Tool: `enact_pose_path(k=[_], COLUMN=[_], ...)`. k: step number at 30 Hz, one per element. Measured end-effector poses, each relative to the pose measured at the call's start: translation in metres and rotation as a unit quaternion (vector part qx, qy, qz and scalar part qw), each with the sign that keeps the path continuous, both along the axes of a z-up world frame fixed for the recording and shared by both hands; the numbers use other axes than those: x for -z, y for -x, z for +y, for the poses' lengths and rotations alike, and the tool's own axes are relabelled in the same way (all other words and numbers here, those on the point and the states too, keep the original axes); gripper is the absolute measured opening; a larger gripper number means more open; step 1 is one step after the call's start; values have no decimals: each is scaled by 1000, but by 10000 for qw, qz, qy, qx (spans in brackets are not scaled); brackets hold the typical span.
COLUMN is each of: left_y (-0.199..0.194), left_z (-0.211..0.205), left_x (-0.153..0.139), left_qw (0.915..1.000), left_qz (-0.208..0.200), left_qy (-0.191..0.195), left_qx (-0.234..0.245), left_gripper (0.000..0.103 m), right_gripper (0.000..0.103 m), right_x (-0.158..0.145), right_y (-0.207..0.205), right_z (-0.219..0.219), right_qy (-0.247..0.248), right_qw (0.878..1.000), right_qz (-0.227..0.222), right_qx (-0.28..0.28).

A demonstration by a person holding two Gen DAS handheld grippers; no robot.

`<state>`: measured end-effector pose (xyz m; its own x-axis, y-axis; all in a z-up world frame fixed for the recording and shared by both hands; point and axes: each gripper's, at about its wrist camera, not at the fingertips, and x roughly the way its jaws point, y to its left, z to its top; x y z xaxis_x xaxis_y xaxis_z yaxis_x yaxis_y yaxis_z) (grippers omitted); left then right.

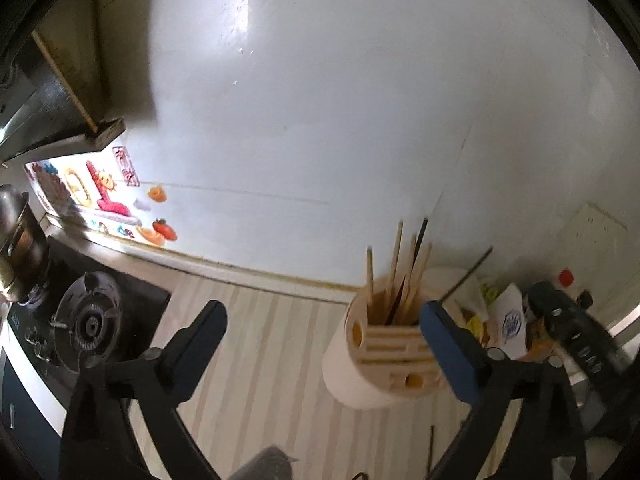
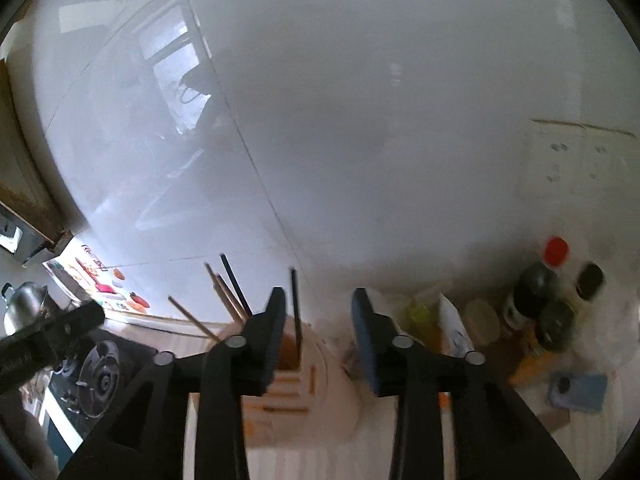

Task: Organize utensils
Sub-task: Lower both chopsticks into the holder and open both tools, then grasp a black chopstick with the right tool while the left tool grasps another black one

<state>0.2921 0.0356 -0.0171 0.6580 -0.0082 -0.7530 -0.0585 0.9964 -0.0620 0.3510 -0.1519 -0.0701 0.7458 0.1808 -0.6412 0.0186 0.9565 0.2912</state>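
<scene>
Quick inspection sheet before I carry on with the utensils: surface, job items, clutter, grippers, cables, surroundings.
Surface: striped countertop, mostly bare on the stove side.
Job's things: cream utensil holder standing upright, chopsticks inside; one dark stick lying on the counter.
Clutter: bottles and jars, packets, blue sponge.
Grippers: left hand-held gripper open wide, empty; right hand-held gripper open, over the holder, gripping nothing.
Cables: nothing seen.
Surroundings: gas stove, kettle, white tiled wall.

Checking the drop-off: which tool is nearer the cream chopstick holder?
Right. The right tool sits just above the cream chopstick holder, one black chopstick between its open fingers. The left tool stands open beside it.
</scene>
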Motion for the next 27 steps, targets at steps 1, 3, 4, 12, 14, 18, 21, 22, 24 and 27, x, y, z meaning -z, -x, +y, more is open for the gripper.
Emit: enact_pose_path(k=[1, 3, 4, 12, 14, 18, 21, 22, 24, 27], left_y=[4, 11, 14, 36, 42, 50, 56, 58, 63, 68], left_z=[0, -1, -3, -32, -42, -61, -76, -80, -91, -107], left_x=[4, 15, 20, 94, 117, 163, 194, 200, 217, 233], left_qw=[10000, 9998, 9998, 9952, 9924, 9835, 9746, 9721, 9657, 9563], left_qz=[15, 115, 153, 915, 1159, 1709, 2100, 2197, 2402, 2648], left_qy=[-50, -121, -145, -336, -391, -537, -667, -691, -787, -938], left_qx=[-23, -54, -57, 48, 96, 255, 402, 447, 590, 809], left_gripper=[103, 103, 103, 103, 103, 103, 103, 103, 103, 103], right_gripper=[49, 57, 57, 75, 75, 71, 43, 41, 39, 39], right_x=[1, 5, 6, 64, 87, 145, 193, 204, 237, 265], right_y=[6, 18, 26, 73, 84, 107, 118, 121, 130, 141], right_z=[-3, -9, -13, -56, -65, -82, -86, -87, -90, -91], right_qy=[1, 44, 33, 112, 174, 108, -38, -47, -3, 102], right_qw=[10000, 9998, 9996, 9948, 9919, 9793, 9617, 9568, 9437, 9337], right_qz=[24, 116, 167, 895, 1168, 2004, 2740, 2908, 3309, 3580], right_qx=[51, 167, 208, 466, 460, 275, 49, 29, 1, 6])
